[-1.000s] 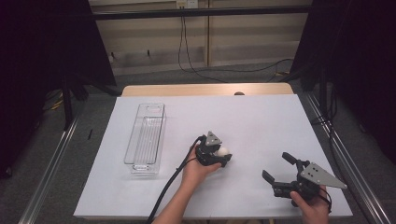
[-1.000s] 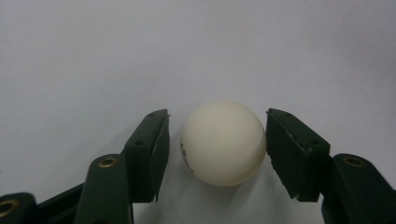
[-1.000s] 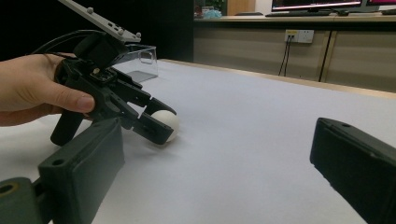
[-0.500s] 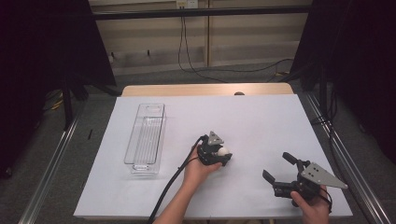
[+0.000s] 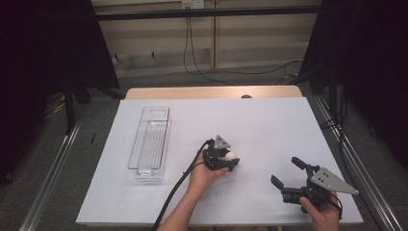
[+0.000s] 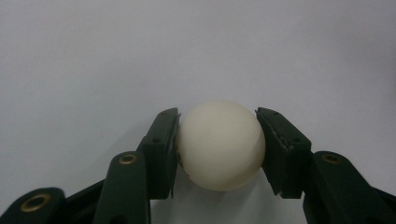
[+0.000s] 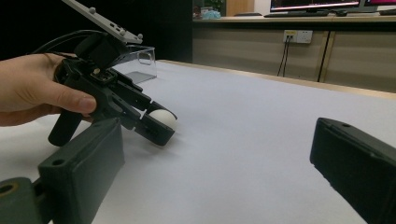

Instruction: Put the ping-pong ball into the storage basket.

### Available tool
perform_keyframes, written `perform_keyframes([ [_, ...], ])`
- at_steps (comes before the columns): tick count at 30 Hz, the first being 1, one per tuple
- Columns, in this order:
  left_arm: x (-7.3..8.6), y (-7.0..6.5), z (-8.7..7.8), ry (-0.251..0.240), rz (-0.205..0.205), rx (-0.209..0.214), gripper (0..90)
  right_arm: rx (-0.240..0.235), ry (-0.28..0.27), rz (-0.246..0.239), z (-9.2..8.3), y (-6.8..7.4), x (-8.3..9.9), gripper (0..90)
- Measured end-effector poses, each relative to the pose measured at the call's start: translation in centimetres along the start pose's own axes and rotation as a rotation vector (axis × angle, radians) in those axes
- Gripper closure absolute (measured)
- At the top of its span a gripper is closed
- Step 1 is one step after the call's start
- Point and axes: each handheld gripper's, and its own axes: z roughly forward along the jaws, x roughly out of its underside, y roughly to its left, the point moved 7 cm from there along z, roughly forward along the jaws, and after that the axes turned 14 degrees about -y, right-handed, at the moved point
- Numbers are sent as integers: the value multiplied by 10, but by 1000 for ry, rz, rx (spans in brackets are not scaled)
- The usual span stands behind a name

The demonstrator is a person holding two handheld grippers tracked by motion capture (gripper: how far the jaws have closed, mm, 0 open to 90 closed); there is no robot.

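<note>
Clamping a white ball (image 6: 219,145) between both black pads (image 6: 161,154), left gripper (image 5: 230,159) closed snugly on it, jaws having just been closing with the ball between them. Seen along that gripper's own jaws, ball sits squarely centred, a pad touching each side, white surface (image 5: 269,130) beneath and beyond. From the high view, ball (image 5: 232,156) lies near the middle of the surface, slightly toward the person's edge, low against the sheet; whether resting on it or lifted just clear, cannot tell. Left hand (image 5: 204,172) wrapped round the gripper body, forearm entering from the bottom edge, black cable trailing back beside it.

Spread wide, right gripper (image 5: 288,174) with nothing between its jaws, held near the front right corner of the surface, well apart from the ball, right hand (image 5: 320,211) gripping it from below, grey three-cornered plate on top. Looking along the right gripper (image 7: 215,163), left gripper (image 7: 161,126) visible farther off with the ball (image 7: 161,117) pinched at its tip, fingers (image 7: 70,100) curled over its body.

Standing on the left part of the surface, a clear plastic container (image 5: 150,142), long and narrow, lengthwise away from the person, well apart from ball and both grippers.
</note>
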Motion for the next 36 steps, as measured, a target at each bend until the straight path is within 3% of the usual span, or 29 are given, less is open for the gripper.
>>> perform_keyframes([
  [2,-1,1,-1,-5,8,14,511,0,1,-2,0,0,0,26],
  [4,-2,1,-1,-20,-9,2,512,-1,1,1,0,1,0,26],
  [6,-1,3,-4,8,-4,-1,511,-1,2,3,0,1,0,26],
  [7,-2,2,-3,-8,-27,-2,511,0,3,4,0,1,0,26],
  [8,-3,3,-4,-1,-11,-2,511,1,1,0,0,0,0,26],
  [11,-4,2,-6,-6,-18,10,511,3,0,-2,0,-1,0,26],
  [12,-5,0,-5,-28,-39,6,512,4,-1,-1,0,-1,0,26],
  [13,-6,0,-7,-19,-42,9,511,3,-1,-2,0,-2,0,26],
  [19,-7,2,-13,-2,-41,11,512,3,1,-2,0,0,0,26],
  [21,-8,1,-13,-18,-47,14,512,3,1,-2,0,0,0,26],
  [22,-8,2,-16,1,-23,18,512,1,1,-3,0,0,0,26],
  [23,-9,1,-15,-21,-44,24,512,6,-1,1,0,0,0,26],
  [31,-9,4,-20,0,-45,14,512,3,0,-1,-1,0,0,26],
  [33,-10,3,-20,-21,-56,16,512,2,4,-1,-1,0,1,26],
  [36,-11,3,-21,-13,-50,27,512,7,0,4,0,0,0,26],
])
